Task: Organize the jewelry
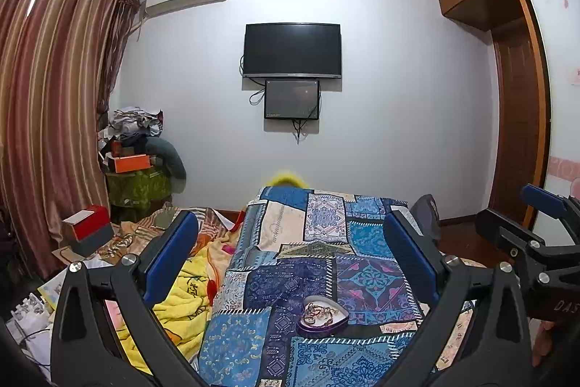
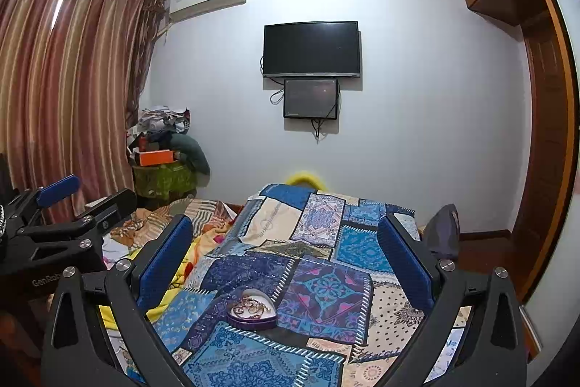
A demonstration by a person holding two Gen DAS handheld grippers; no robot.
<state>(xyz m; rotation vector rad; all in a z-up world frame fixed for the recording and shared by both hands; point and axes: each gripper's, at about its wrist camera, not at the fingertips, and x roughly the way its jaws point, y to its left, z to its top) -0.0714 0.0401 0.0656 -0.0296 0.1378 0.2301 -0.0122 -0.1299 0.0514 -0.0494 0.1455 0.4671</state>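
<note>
Reaching down for the heart-shaped box (image 1: 322, 314) calls for care, since the thin chains (image 1: 319, 311) inside lie in one loose tangle and a wide pinch would lift several at once; I judge it best to pick a single strand at the edge of the heap with the finger pads and draw it out slowly. Whether the chains have already been gathered into the box or are waiting to be sorted out of it, this one moment cannot say; it fits either.

On the left, the left hand-held gripper (image 1: 290, 256) hangs above the bed with its blue-padded fingers (image 1: 170, 252) spread wide and nothing between them. The box sits low and ahead of it, a little toward its right finger, on the patchwork blanket (image 1: 290, 361). Off to its left, well apart, a red and grey box (image 1: 90, 231) stands on the rumpled bedding.

On the right, the right hand-held gripper (image 2: 286, 254) is held at about the same height, just beside the other, level and facing the far wall with the television (image 2: 311, 49). Its fingers are also fully apart and empty. From here the box lies low and slightly toward its left finger, so the box rests roughly between the two tools, nearer the person than the fingertips, and both would need to tip downward to reach it.
</note>
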